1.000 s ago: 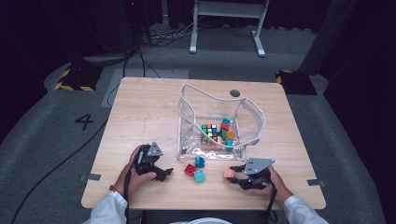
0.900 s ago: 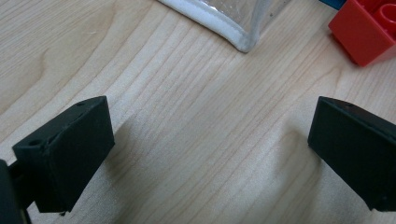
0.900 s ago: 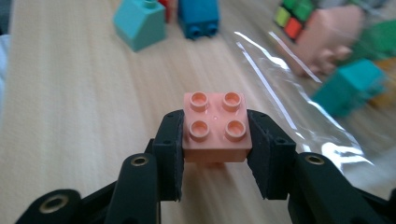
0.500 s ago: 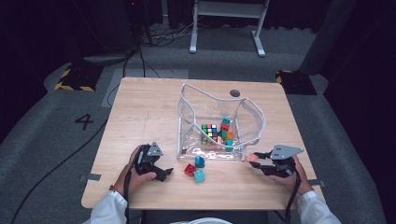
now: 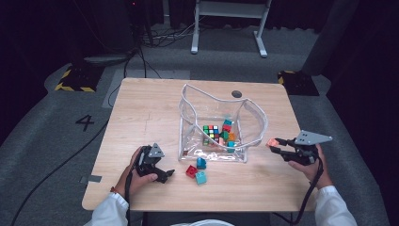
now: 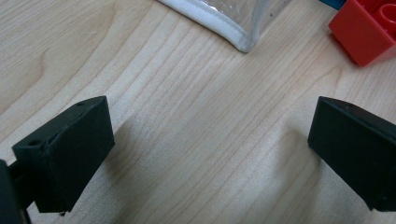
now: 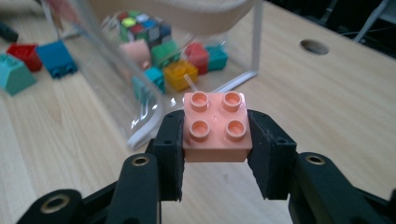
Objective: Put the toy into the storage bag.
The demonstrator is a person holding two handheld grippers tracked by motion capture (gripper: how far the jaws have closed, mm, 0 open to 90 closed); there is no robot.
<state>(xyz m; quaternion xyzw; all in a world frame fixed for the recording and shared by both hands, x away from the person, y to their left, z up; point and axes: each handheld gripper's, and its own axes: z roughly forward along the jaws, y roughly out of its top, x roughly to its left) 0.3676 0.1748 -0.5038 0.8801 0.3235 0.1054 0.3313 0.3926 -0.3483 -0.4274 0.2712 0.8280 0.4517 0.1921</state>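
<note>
My right gripper (image 5: 275, 145) (image 7: 216, 140) is shut on a pale pink four-stud brick (image 7: 216, 126) (image 5: 271, 142), studs up, above the table to the right of the clear plastic bag (image 5: 254, 123). The bag (image 7: 135, 100) stands open and holds a colour cube (image 5: 211, 131) and several bricks. My left gripper (image 5: 164, 175) (image 6: 210, 154) rests low over the wood near the front left, open, with nothing between its fingers. A red brick (image 5: 191, 171) (image 6: 369, 28), a blue brick (image 5: 201, 163) and a teal brick (image 5: 201, 177) lie just right of it, in front of the bag.
The wooden table (image 5: 146, 108) has a round cable hole (image 5: 236, 94) behind the bag. A white stand (image 5: 228, 19) and cables lie on the grey floor beyond. Bare wood lies left of the bag and at the right front.
My right gripper has carried the pink brick from in front of the bag out to the right and upward. The left gripper has stayed where it was.
</note>
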